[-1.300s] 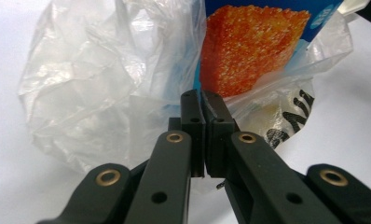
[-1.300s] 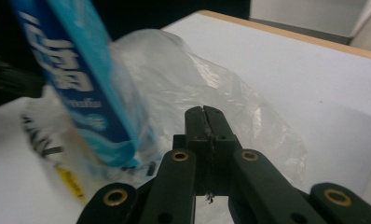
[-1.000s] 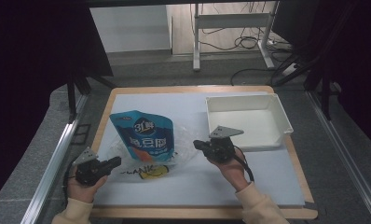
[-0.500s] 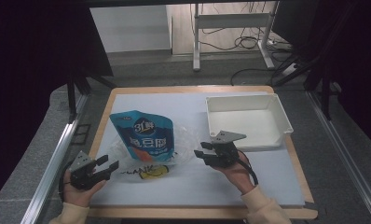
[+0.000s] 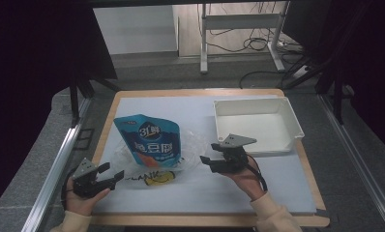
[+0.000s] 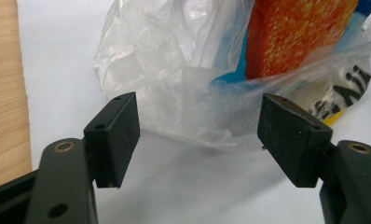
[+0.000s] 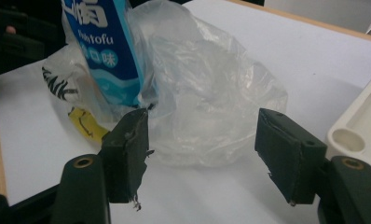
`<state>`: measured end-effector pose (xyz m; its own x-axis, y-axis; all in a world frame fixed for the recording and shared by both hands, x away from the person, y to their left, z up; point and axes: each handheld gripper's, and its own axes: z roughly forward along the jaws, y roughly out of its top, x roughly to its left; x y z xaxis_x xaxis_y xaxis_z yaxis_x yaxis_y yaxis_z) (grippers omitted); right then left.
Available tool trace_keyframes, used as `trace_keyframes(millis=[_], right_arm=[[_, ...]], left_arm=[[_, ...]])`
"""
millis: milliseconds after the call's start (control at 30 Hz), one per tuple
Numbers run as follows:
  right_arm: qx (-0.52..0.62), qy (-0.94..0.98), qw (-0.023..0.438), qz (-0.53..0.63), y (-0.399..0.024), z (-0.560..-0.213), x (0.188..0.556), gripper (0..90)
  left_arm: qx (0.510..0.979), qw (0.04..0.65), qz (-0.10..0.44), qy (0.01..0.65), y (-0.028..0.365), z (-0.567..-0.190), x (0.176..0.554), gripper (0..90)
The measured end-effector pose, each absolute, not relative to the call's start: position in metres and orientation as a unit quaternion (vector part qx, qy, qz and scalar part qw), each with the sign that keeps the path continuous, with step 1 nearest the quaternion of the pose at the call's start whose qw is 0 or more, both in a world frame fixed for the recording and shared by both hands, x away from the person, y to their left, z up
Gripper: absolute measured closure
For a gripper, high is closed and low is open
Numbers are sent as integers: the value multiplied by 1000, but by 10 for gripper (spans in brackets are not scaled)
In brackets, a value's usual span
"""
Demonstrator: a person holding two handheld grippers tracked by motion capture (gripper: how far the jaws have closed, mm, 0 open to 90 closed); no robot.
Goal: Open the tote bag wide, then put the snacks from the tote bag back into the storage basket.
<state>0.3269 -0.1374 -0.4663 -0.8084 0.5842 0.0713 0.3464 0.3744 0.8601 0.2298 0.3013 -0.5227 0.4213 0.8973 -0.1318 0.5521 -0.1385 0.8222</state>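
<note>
A blue printed pouch (image 5: pixel 149 140) stands inside a crumpled clear plastic bag (image 5: pixel 193 145) on the white mat. My left gripper (image 5: pixel 111 173) rests at the bag's near-left corner. Its jaws have just been opening and stand wide apart. In the left gripper view the bag (image 6: pixel 174 70) lies just ahead of the open left gripper (image 6: pixel 197 135), with nothing between the pads. My right gripper (image 5: pixel 207 162) is at the bag's right side; its jaws have just been opening too. In the right gripper view the bag (image 7: pixel 207 102) and pouch (image 7: pixel 109 51) sit beyond the open right gripper (image 7: pixel 202 149).
A white rectangular tray (image 5: pixel 251 102) sits at the back right of the mat, close behind the right hand; its corner (image 7: pixel 356 130) is in the right gripper view. A wooden table border (image 5: pixel 103 140) frames the mat. A metal rail (image 5: pixel 55 169) runs along the left.
Both grippers were shut a second ago and now stand open. Both hands have stayed about where they were beside the bag.
</note>
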Motion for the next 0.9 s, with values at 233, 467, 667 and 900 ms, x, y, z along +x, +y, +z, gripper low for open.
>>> trace_keyframes(millis=[233,467,667,900], right_arm=[[272,821,120,488,-124,-458,331,335],[258,822,119,494,-115,-451,331,332],[245,818,117,507,-107,-442,328,340],[234,815,113,519,-95,-435,327,382]], left_arm=[[730,423,205,497,301,-525,225,295],[733,417,211,495,301,-528,217,295],[738,410,204,496,301,-531,216,294],[735,414,204,497,300,-530,217,293]])
